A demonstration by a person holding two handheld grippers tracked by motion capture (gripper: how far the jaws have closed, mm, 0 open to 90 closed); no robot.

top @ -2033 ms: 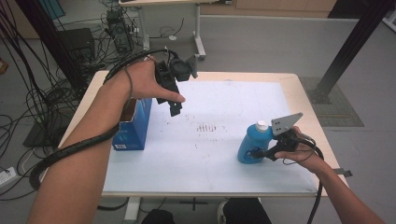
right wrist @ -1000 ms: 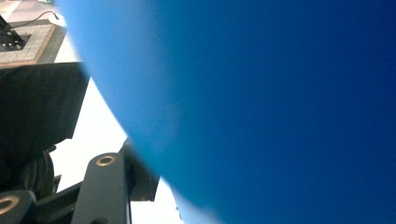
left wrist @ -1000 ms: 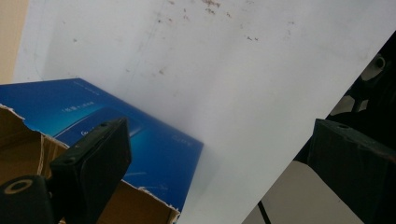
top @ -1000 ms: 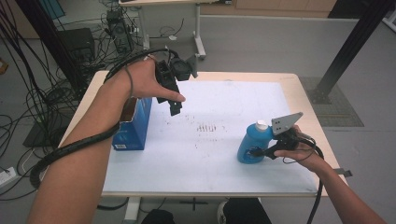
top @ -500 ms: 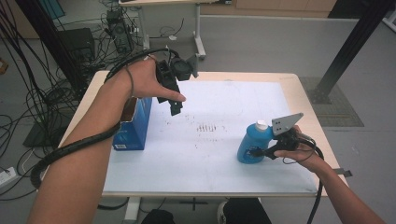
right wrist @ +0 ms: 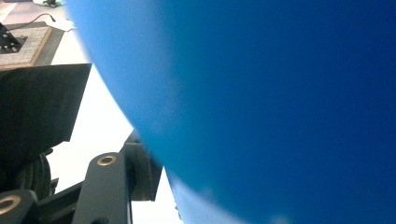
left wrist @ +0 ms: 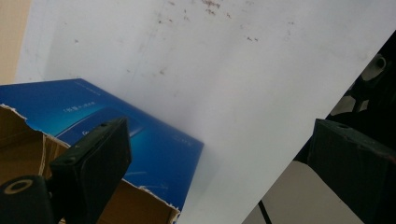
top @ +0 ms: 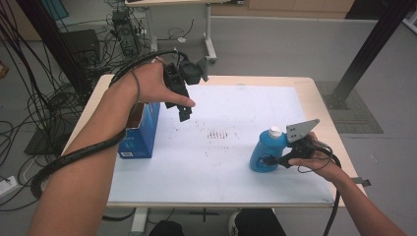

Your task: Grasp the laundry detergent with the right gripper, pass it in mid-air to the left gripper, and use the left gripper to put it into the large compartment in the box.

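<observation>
The right black two-jaw gripper (top: 269, 160) sits low at the near right of the white-covered wooden table (top: 236, 187), pressed against the blue plastic bottle with a white cap (top: 265, 147). The bottle stands upright on the white sheet, well apart from the open blue cardboard box (top: 142, 132) at the table's left side. In the right gripper view the bottle's blue wall (right wrist: 261, 107) is very close and blurred; one black jaw stands just beside it at the left, and the other jaw is hidden, so I cannot tell whether the jaws are clamped on the bottle or merely touching it. The grey three-cornered plate rises above the person's right hand (top: 307, 157), just beside the bottle's cap.

The left black two-jaw gripper (top: 183, 110) is held up over the table's far left part, tilted downward, in the person's left hand (top: 157, 88). In the left gripper view its jaws stand wide apart with nothing between them; below them lie the box's torn rim (left wrist: 140, 191) and the stained white sheet (left wrist: 233, 84).
</observation>
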